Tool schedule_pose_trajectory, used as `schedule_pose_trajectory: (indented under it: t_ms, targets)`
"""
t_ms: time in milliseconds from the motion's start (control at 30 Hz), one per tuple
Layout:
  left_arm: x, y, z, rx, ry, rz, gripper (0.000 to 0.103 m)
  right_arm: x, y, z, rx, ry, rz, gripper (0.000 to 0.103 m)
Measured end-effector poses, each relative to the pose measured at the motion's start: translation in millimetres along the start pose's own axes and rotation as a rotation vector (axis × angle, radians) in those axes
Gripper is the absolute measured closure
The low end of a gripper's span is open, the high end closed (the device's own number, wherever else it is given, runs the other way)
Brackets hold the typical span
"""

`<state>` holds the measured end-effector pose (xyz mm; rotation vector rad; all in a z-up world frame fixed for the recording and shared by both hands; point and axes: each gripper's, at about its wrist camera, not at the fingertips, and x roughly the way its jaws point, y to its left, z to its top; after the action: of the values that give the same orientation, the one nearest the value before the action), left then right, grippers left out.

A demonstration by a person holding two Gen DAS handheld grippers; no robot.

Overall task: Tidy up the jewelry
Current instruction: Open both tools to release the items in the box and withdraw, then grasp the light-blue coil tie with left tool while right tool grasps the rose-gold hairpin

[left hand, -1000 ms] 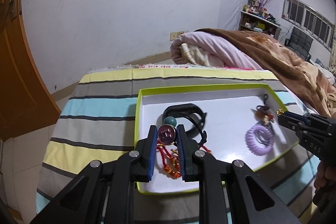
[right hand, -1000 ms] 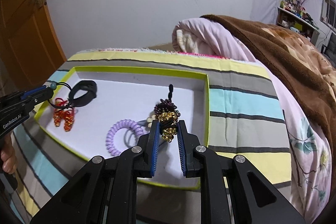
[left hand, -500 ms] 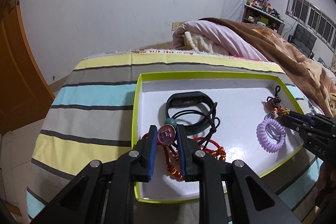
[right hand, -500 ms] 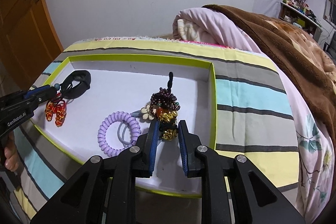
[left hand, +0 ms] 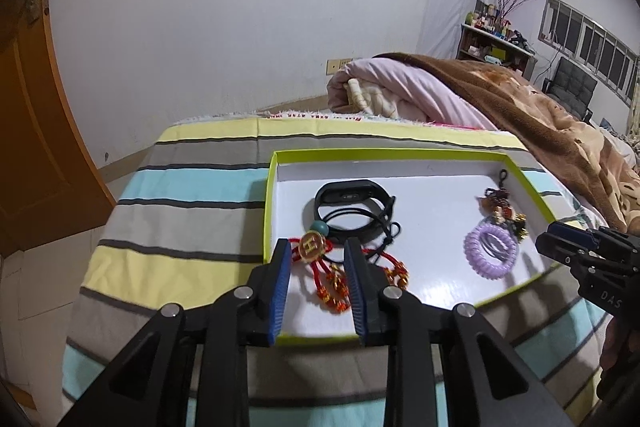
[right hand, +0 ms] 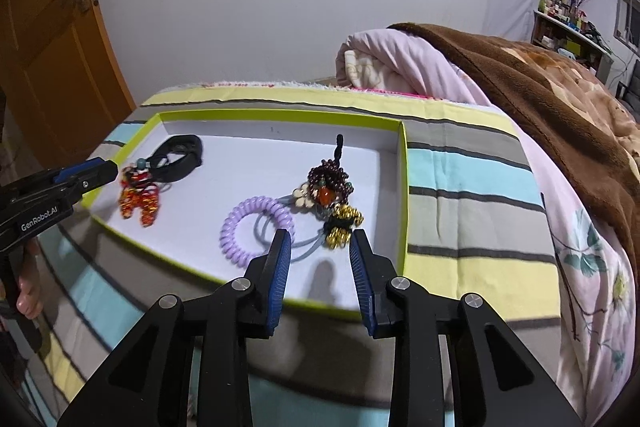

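From the left wrist view, the left gripper (left hand: 316, 253) stands over the near left corner of a white tray with a lime-green rim (left hand: 276, 163), which lies on a striped bedspread (left hand: 192, 187). Its jaws have just been opening and now stand apart, with a gold round charm marked H (left hand: 311, 247) and its red cord with orange beads (left hand: 332, 283) lying between the blue pads, neither pad pressing on them. Just behind the charm sits a teal bead (left hand: 320, 227), and beyond that a black wristband (left hand: 352, 193) with thin black cords looped through it. Toward the tray's right side lies a purple coil hair tie (left hand: 490, 251), and just behind it a dark beaded tassel with gold bells (left hand: 502, 205). The right gripper (left hand: 560, 245) enters from the right edge near the tray's right rim. From the right wrist view, the right gripper (right hand: 318, 243) hovers over the tray's near right part; its jaws have just been opening and are apart, and the beaded tassel (right hand: 330, 187) lies on the tray floor just ahead of the tips, untouched as far as the blur allows. The purple coil (right hand: 256, 229) lies just left of it over a grey elastic loop (right hand: 304, 245). The left gripper (right hand: 100, 169) reaches in at the far left beside the red beads (right hand: 140, 199) and the wristband (right hand: 180, 157). A brown blanket (right hand: 540, 99) is heaped to the right.
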<state>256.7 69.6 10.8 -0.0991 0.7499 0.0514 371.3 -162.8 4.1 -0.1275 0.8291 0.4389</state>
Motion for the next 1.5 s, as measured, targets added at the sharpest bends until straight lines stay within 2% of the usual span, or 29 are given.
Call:
schedule_pose_trajectory:
  t_ms: [267,567,933,1500]
  targets:
    - [-41,-8,-18,-0.002,-0.033,-0.031,0.075,-41,12,-25,0.0,-0.023,0.019,0.072]
    - [-74,-25,-52,0.014,-0.033,-0.066,0.075,-84,27,-63,0.004,-0.057,0.056,0.072]
    - [-95,-40,-85,0.027,-0.027,-0.108,0.075,-100,35,-100,0.04,-0.047,0.064,0.072]
    - [-93,-62,-110,0.051,0.018,-0.152,0.075,-107,40,-119,0.052,-0.041,0.074,0.072]
